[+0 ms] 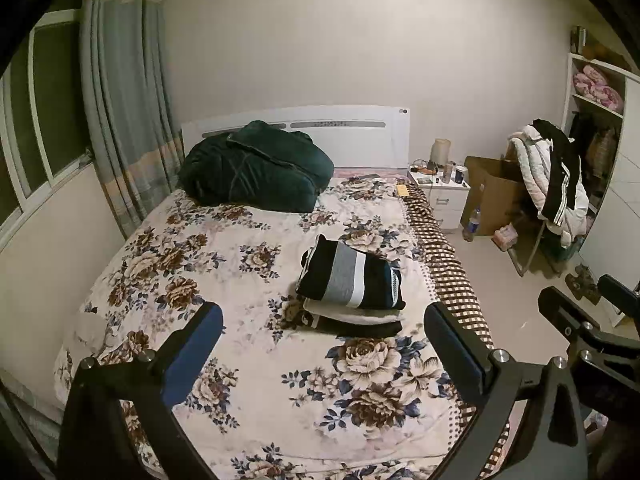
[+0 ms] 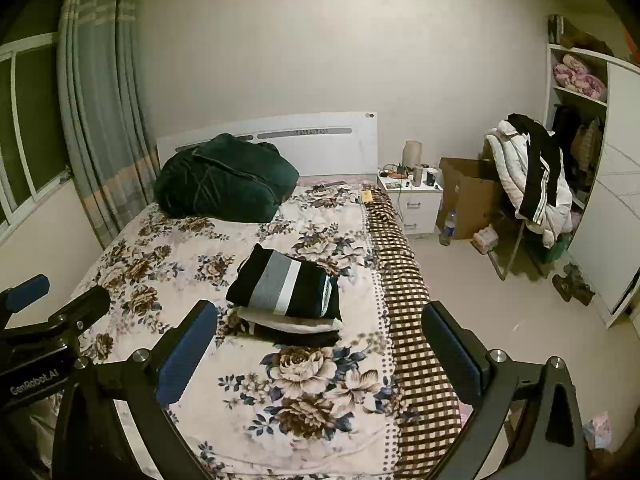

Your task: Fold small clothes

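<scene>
Right, both grippers released, nothing grasped. Left gripper (image 1: 322,354) spread wide, blue pads (image 1: 192,354) facing inward, hovering over the near part of the bed (image 1: 168,280), short of the folded stack. Right gripper (image 2: 320,350) likewise spread wide, hovering just off the stack's near side, its right finger over the checkered blanket (image 2: 416,360). Left gripper also seen at the left edge of the right wrist view (image 2: 44,304); right gripper at the right edge of the left wrist view (image 1: 588,308).

Folded stack of clothes (image 1: 352,292) resting on the floral bedspread, toward the bed's right edge, just beside the checkered blanket. Top piece: black top with grey and white stripes (image 2: 286,284), folded flat. Under it a pale piece (image 2: 288,322), then a black piece (image 2: 304,336) at the bottom, touching the bedspread. Edges roughly aligned, top piece sitting slightly askew of the lower two.

Dark green quilt (image 1: 256,168) bundled at the head of the bed, against the white headboard (image 1: 352,132), well apart from the stack. White nightstand (image 2: 414,204) right of the headboard, cluttered with small items and a mug. Cardboard box (image 2: 468,196) beside the nightstand, plastic bottle (image 2: 448,226) on the floor in front. Chair with white and black jackets (image 2: 532,184) draped on it right of the box. Curtain (image 1: 124,100) and window left of the bed.
</scene>
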`<state>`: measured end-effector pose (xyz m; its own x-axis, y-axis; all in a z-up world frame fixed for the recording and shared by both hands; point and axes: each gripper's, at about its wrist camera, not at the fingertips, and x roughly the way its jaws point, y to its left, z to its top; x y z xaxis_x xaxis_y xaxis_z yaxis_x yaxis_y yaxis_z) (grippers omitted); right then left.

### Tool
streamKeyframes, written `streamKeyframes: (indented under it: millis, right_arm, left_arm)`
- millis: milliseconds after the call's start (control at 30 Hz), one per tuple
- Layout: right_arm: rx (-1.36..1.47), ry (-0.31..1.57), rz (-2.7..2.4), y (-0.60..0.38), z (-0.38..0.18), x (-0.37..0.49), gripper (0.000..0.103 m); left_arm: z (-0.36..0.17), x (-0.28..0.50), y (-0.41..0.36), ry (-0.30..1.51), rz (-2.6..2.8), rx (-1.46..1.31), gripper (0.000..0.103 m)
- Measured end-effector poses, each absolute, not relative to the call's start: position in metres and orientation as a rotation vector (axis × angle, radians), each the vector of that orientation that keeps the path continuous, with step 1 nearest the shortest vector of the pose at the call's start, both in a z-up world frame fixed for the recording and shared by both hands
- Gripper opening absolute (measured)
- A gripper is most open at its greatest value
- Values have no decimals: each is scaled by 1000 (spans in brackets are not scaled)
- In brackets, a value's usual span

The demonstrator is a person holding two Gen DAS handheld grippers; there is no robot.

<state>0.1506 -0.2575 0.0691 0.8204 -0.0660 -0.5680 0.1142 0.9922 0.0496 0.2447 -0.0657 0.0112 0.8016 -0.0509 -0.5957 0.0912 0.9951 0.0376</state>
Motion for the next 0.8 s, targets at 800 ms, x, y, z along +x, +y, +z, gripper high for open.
streamKeyframes:
  millis: [800]
  right_arm:
    - [82, 623, -55, -259, 56, 165, 103]
  left_arm:
    - [14, 234, -68, 629, -29, 88, 103]
